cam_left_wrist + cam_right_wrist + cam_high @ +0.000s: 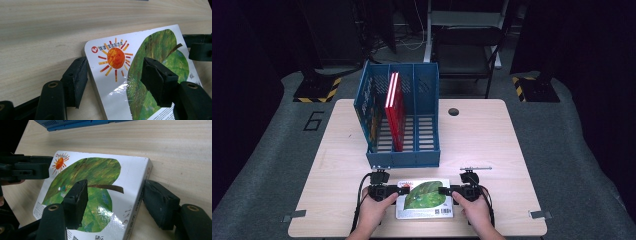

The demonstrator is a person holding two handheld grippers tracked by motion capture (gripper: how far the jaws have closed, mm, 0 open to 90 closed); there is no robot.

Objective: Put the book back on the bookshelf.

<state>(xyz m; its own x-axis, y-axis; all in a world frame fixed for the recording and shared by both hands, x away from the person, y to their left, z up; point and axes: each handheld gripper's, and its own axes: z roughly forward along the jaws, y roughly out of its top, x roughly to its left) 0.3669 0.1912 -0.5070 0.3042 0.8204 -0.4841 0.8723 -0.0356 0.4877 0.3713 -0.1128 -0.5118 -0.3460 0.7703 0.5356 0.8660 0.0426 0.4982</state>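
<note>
- Flat white board book w/ green leaf & orange sun on cover lies face up on the light wooden desk, near the front edge, roughly mid-width, just in front of the blue plastic file rack w/ three slots.
- Left gripper at the book's left edge: jaws spread, straddling that edge near the sun corner. One jaw sits on the desk touching the book's side, the other over the leaf print. Not clamped — gap visible both sides.
- Right gripper at the book's right edge, same deal: one jaw over the cover, the other on the desk beside the spine side. Jaws apart, nothing pinched.
- High view: left gripper & right gripper face each other across the book, both hands coming in from the front edge.
- Rack stands toward the back-left of desk centre, open top. Red hardback book upright in it, leaning slightly in the middle slot; another colourful book against the left wall.
- Small dark round cable hole in the desk, right of the rack, near the back edge.
- Thin metal rod-like item on the desk just behind the right gripper; too small to tell what.
</note>
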